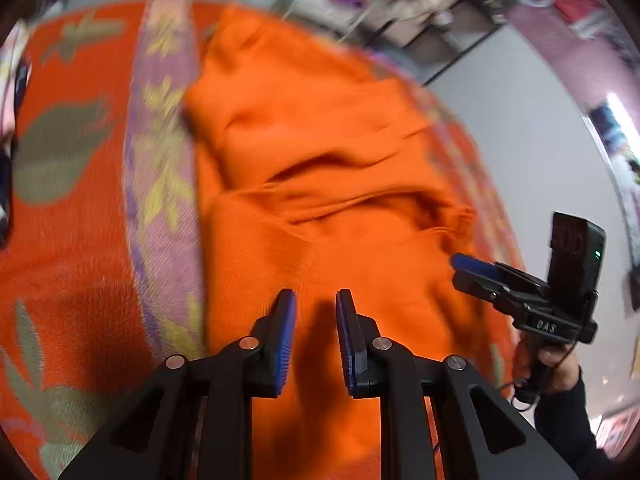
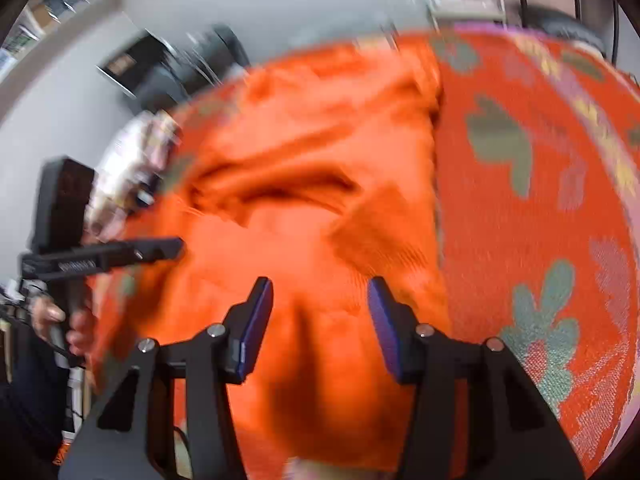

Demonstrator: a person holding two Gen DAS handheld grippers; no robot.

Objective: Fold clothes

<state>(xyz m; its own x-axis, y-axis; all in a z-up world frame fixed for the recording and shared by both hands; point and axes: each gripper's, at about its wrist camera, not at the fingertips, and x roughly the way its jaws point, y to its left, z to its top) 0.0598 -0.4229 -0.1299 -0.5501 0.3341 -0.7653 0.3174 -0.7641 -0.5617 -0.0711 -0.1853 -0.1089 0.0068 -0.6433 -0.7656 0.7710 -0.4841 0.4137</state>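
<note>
An orange knit garment (image 1: 320,152) lies partly folded and wrinkled on a red flowered blanket (image 1: 80,240). It also shows in the right wrist view (image 2: 320,184). My left gripper (image 1: 316,304) hovers over the garment's near part, open and empty, with a narrow gap between its blue pads. My right gripper (image 2: 320,292) is open and empty above the near part of the garment. In the left wrist view the right gripper (image 1: 460,268) sits at the garment's right edge. In the right wrist view the left gripper (image 2: 176,246) sits at its left edge. Both views are blurred.
The blanket (image 2: 540,200) covers a bed and has a purple flowered stripe (image 1: 164,160). Shelves with clutter (image 1: 400,0) stand beyond the far edge. Dark equipment (image 2: 180,68) stands on the grey floor to the left.
</note>
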